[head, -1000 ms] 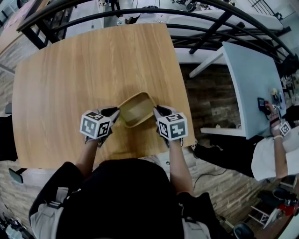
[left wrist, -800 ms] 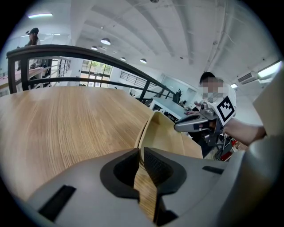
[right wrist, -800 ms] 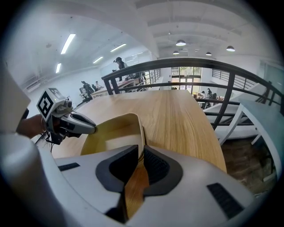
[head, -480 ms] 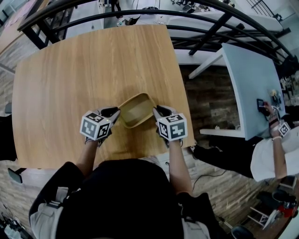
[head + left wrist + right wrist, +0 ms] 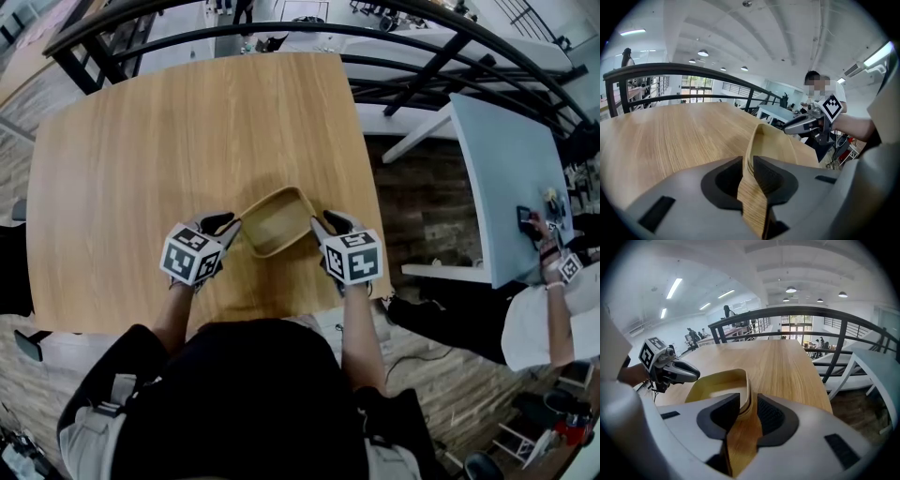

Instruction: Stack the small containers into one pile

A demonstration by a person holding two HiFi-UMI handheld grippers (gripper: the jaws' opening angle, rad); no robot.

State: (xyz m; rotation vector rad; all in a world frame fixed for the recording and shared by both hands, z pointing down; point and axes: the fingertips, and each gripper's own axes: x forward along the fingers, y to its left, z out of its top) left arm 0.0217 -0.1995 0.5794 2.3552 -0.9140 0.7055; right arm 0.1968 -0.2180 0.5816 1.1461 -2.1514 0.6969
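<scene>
A: What's carrying the load on your feed?
B: I see a light wooden table [image 5: 141, 141], rounded corners, grain running away from me.
A: And on it?
B: Nested tan containers [image 5: 277, 221] near the front edge, right of centre — whether they rest flat on the top, I can't tell.
</scene>
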